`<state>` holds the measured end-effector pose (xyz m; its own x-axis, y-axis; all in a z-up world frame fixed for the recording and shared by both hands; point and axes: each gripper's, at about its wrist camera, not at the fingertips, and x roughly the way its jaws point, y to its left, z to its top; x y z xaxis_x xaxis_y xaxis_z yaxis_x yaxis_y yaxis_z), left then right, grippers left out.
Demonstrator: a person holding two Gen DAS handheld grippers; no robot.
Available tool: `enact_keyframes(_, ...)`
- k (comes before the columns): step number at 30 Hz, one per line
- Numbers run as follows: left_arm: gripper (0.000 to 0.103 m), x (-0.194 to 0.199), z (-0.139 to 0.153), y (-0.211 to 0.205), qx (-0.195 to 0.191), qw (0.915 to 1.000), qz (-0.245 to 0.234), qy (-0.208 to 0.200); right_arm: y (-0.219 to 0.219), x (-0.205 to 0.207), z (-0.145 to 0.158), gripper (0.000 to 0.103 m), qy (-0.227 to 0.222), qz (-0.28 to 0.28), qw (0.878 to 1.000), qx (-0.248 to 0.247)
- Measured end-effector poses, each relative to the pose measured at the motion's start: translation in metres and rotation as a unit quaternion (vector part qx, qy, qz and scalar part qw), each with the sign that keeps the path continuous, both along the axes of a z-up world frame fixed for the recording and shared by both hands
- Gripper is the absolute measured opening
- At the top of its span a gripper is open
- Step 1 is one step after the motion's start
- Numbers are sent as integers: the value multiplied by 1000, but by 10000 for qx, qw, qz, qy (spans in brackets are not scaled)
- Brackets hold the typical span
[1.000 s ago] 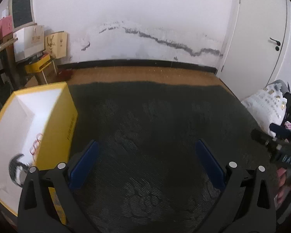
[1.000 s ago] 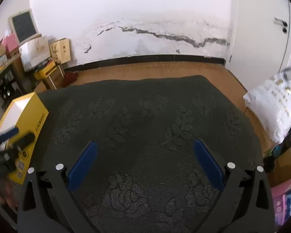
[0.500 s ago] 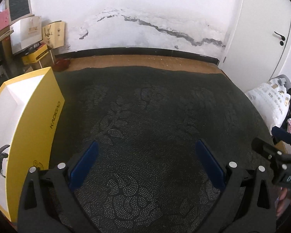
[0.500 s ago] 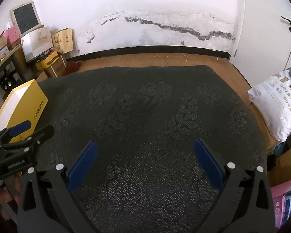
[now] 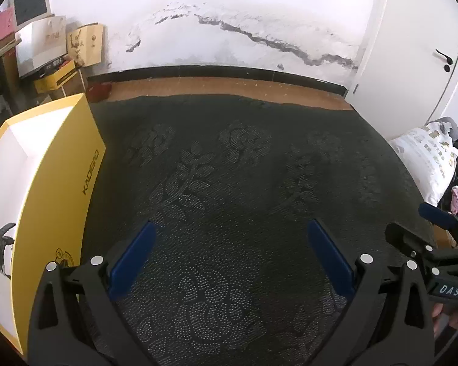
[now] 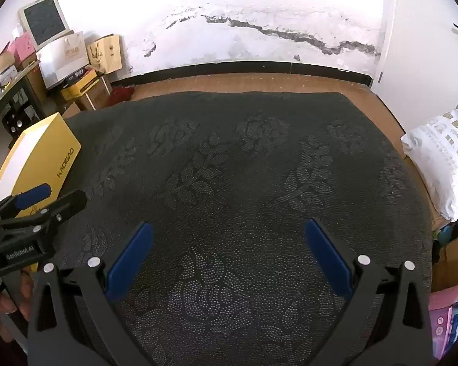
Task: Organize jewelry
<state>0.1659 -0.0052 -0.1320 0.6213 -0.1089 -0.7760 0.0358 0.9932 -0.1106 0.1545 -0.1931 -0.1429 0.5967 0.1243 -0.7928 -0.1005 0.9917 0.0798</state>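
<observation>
while both tools hover over the dark floral-embossed cloth [image 5: 229,183] | glossy yellow box [image 5: 61,189] at 9 o'clock | left gripper [image 5: 229,256] wide, empty | right gripper [image 6: 227,253] wide, empty

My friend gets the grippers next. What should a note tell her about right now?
Left gripper: open, empty, over the dark cloth.
Right gripper: open, empty, over the same cloth.
Yellow box: open, at the cloth's left edge, close beside the left gripper. A dark curved item lies inside on the white lining; it is too small to tell what it is.
Done: nothing is being carried, and no jewelry lies on the cloth in either view.
Left: probably check the box and see whether any pieces wait out of view.
</observation>
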Motion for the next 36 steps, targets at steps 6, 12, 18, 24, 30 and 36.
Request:
enact_keyframes(6, 97, 1, 0, 5, -2, 10000, 81, 14, 1, 2, -1, 96, 23, 15, 10000, 1)
enact_keyframes(12, 97, 0, -2, 4, 28, 10000, 90, 18, 2, 2, -2, 96, 57, 31, 10000, -17)
enact_keyframes(18, 97, 3, -4, 2, 36, 10000, 71, 58, -1, 2, -1, 96, 51, 3, 10000, -35)
enact_keyframes(24, 97, 5, -4, -2, 60, 10000, 30, 56, -3, 1, -1, 96, 71, -13, 10000, -37)
enact_keyframes(30, 97, 8, -6, -10, 61, 10000, -38, 67, -13, 0, 1, 96, 39, -142, 9999, -17)
enact_keyframes(36, 97, 8, -6, -27, 71, 9998, -154, 45, -37, -6, 0, 96, 37, -387, 9992, -39)
